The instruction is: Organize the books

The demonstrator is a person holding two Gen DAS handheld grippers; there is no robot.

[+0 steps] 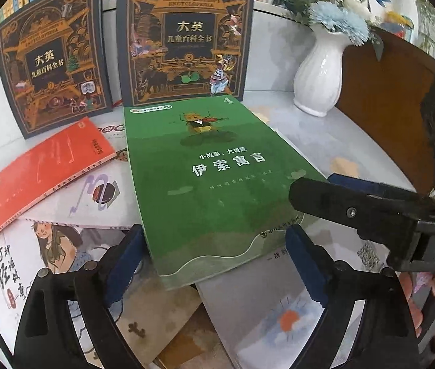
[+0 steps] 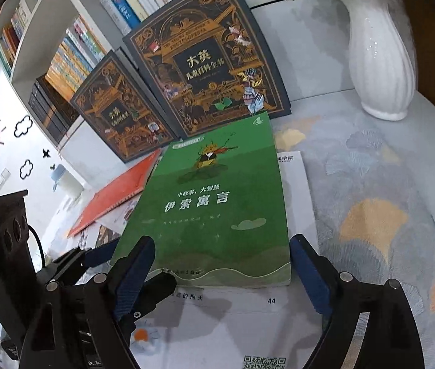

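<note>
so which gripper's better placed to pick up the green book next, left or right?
Right, probably. The right gripper stands open with the near edge of the green book between its fingers. The left gripper also straddles that edge, but the right one crosses in front of it.

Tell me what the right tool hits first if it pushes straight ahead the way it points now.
Most likely the green book. The right tool is open, its fingers standing either side of the book's near edge, so going on would carry them along the cover toward the dark encyclopedia standing behind. Depth is hard to judge.
</note>
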